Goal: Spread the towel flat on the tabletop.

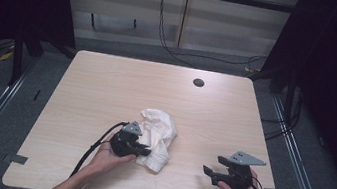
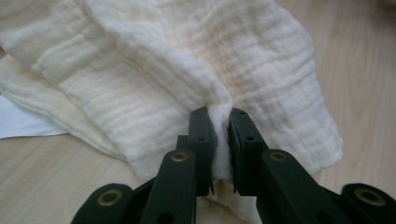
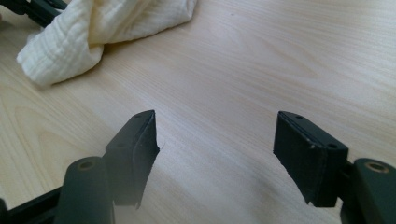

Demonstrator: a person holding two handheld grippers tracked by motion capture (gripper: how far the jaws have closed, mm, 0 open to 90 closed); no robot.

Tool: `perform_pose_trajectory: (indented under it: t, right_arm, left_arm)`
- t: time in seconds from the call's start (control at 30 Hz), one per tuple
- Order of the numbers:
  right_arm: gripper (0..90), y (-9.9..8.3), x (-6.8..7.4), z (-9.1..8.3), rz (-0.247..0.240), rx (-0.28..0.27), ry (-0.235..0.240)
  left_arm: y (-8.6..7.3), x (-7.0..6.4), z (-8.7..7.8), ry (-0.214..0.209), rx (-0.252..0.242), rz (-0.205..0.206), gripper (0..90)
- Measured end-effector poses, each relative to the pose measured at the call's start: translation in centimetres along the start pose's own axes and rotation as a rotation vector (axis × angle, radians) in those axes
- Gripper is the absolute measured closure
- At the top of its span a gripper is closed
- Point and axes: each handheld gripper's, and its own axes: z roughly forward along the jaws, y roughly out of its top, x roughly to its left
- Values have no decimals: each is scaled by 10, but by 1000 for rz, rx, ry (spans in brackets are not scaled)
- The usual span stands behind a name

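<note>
Here left tongs pinch the cloth; right tongs gape wide.

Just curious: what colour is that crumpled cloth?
Cream-white cloth with a fine ribbed weave, clearest in the left gripper view.

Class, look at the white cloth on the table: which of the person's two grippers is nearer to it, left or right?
Left. The left gripper is shut on a fold of the white cloth; the right gripper hangs open over bare table, off to the cloth's right, not touching.
</note>
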Motion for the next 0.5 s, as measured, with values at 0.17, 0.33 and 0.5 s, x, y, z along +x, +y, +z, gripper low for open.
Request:
perform_pose_trajectory:
  t: [0.17,0.33,0.5]
  right_arm:
    - [302,0,1,1,-7,1,-6]
    - [307,0,2,1,-3,2,7]
    - [328,1,3,-1,10,5,33]
  left_arm:
    - [1,-13,5,-49,12,1,777]
    - [4,-23,7,-75,32,24,716]
    - [9,-23,-17,-83,-60,18,579]
